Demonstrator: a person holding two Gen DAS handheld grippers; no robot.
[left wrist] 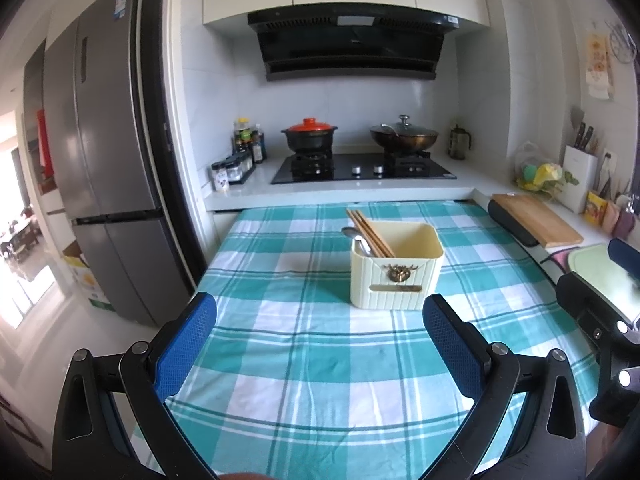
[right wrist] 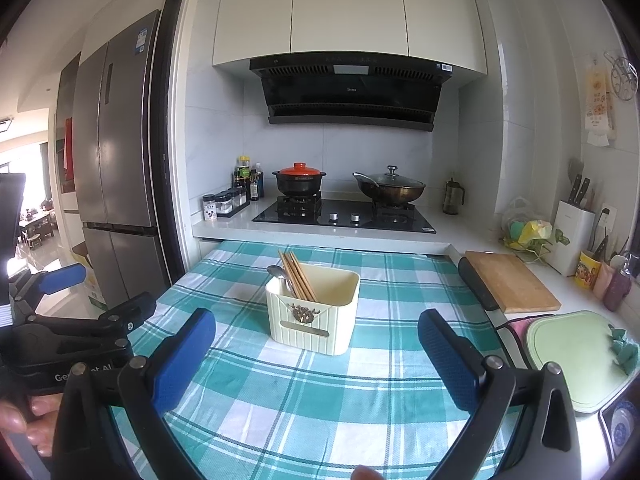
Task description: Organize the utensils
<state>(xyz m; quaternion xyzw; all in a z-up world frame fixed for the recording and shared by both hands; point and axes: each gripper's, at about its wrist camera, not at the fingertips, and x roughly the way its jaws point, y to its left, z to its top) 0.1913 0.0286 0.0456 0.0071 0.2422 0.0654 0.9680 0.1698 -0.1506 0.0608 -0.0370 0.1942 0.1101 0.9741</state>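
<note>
Chopsticks [left wrist: 370,232] and spoon [left wrist: 354,238] lean together in the cream holder's [left wrist: 396,276] left corner, mid-table [left wrist: 280,360]. Left tongs [left wrist: 320,344] and right tongs [right wrist: 316,356] both hover spread wide and empty, back from it, likely because sorting looks finished.

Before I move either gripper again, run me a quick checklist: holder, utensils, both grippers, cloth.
1. Cream utensil holder upright on the checked tablecloth: ok.
2. Chopsticks and spoon inside the holder, leaning to its left side: ok.
3. Loose utensils left on the cloth: none seen, ok.
4. Left gripper open and empty: ok.
5. Right gripper open and empty: ok.
6. More utensils waiting out of view: cannot tell.
</note>
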